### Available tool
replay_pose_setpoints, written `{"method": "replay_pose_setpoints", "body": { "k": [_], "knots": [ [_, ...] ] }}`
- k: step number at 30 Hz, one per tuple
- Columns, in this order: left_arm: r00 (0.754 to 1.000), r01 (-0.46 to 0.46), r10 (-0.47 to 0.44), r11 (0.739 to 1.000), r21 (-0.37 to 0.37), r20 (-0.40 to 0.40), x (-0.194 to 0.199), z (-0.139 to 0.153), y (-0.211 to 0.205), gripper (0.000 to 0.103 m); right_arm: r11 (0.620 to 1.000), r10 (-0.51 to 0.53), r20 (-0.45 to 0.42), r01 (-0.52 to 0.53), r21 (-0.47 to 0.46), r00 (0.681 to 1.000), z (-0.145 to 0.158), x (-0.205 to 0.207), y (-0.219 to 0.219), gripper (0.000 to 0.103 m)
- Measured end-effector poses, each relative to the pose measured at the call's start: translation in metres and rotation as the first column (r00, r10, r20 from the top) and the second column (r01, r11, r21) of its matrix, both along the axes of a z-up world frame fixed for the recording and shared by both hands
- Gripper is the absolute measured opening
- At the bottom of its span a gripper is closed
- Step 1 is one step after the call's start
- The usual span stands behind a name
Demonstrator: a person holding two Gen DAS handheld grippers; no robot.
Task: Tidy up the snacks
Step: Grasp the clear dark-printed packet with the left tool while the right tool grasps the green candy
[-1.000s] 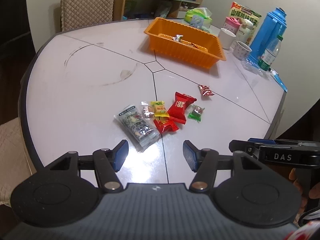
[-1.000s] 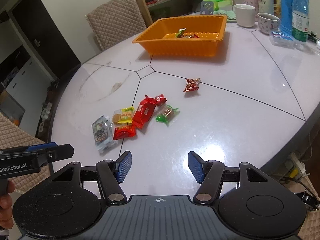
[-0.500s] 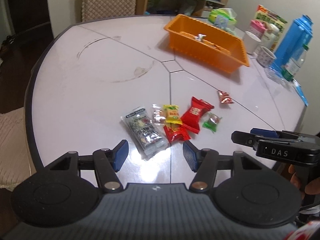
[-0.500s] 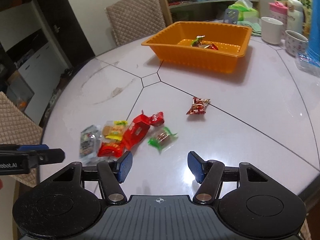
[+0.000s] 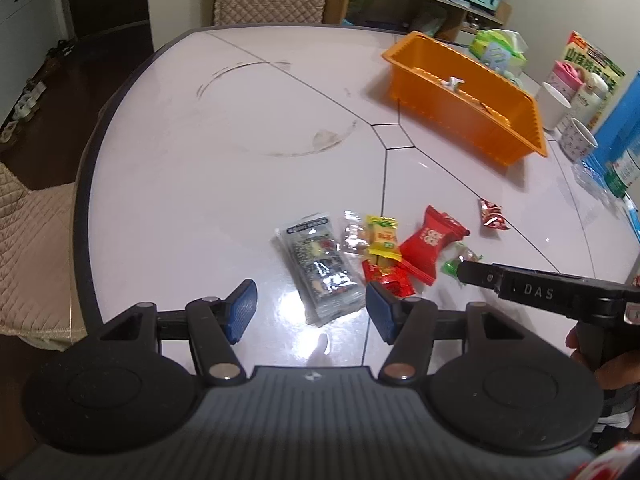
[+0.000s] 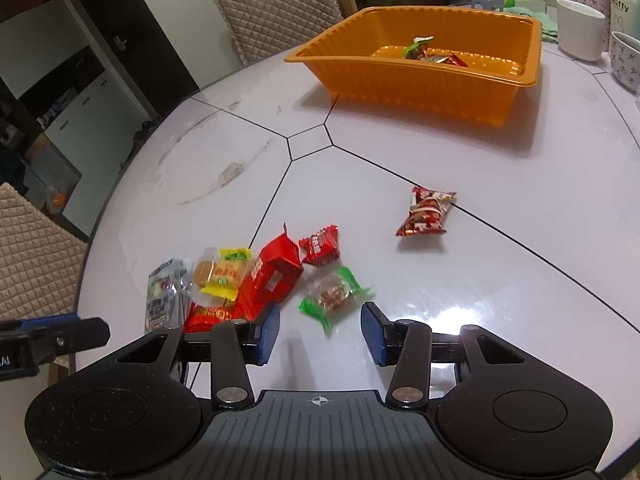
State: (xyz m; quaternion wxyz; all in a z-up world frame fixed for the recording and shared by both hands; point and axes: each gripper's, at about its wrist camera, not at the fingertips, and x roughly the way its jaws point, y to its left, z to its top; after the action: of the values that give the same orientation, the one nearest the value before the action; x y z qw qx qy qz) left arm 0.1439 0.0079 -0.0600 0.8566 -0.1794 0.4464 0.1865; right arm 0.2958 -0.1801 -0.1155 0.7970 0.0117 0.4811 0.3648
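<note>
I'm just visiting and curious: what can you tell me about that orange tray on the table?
The orange tray is a rectangular bin that looks like thin glossy plastic, with ribbed, outward-sloping walls and a flat flared rim. It sits upright on the pale table, toward its far side. A few wrapped snacks lie inside. Neither pair of tongs touches it.

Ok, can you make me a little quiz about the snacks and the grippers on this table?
1. True or false: the orange tray already has some snacks in it.
2. Which snack lies right in front of the right gripper? A) green-ended candy B) yellow packet C) grey packet
3. Fill in: the left gripper is open and holding ____.

Key: 1 true; 2 A; 3 nothing.
</note>
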Motion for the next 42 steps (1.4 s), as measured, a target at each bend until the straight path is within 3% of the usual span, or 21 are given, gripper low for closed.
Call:
{"method": "replay_pose_setpoints", "body": {
  "k": [7, 14, 25, 33, 36, 42],
  "knots": [
    [0.999, -0.031, 0.031, 1.000, -0.003, -0.010, 0.003, -0.005, 0.005, 0.057, 1.000, 0.003, 0.046, -0.002, -0.029, 0.999, -0.002, 0.003, 0.016, 0.041],
    [0.999, -0.032, 0.032, 0.999, -0.011, -0.019, 0.012, -0.009, 0.007, 0.057, 0.995, 0.029, 0.101, -0.019, -0.095, 0.994, -0.011, 0.005, 0.026, 0.028],
    [0.999, -0.029, 0.027, 0.999, -0.046, -0.040, 0.041, -0.025, 0.011, 0.057, 0.992, 0.050, 0.096, -0.038, -0.120, 0.994, -0.011, 0.013, 0.012, 0.027],
    [0.996, -0.004, 0.003, 1.000, -0.007, -0.094, 0.060, -0.041, 0.013, 0.057, 0.993, 0.039, 0.080, -0.030, -0.112, 0.996, -0.010, 0.018, 0.001, 0.027],
    [0.994, 0.001, -0.004, 1.000, -0.025, -0.107, 0.059, -0.046, 0.016, 0.057, 0.993, 0.041, 0.076, -0.032, -0.113, 0.996, -0.009, 0.019, 0.000, 0.027],
    [0.995, 0.031, -0.034, 0.999, -0.034, -0.097, 0.054, -0.045, 0.018, 0.041, 0.993, 0.039, 0.067, -0.031, -0.117, 0.997, -0.009, 0.019, 0.001, 0.027]
  ]
}}
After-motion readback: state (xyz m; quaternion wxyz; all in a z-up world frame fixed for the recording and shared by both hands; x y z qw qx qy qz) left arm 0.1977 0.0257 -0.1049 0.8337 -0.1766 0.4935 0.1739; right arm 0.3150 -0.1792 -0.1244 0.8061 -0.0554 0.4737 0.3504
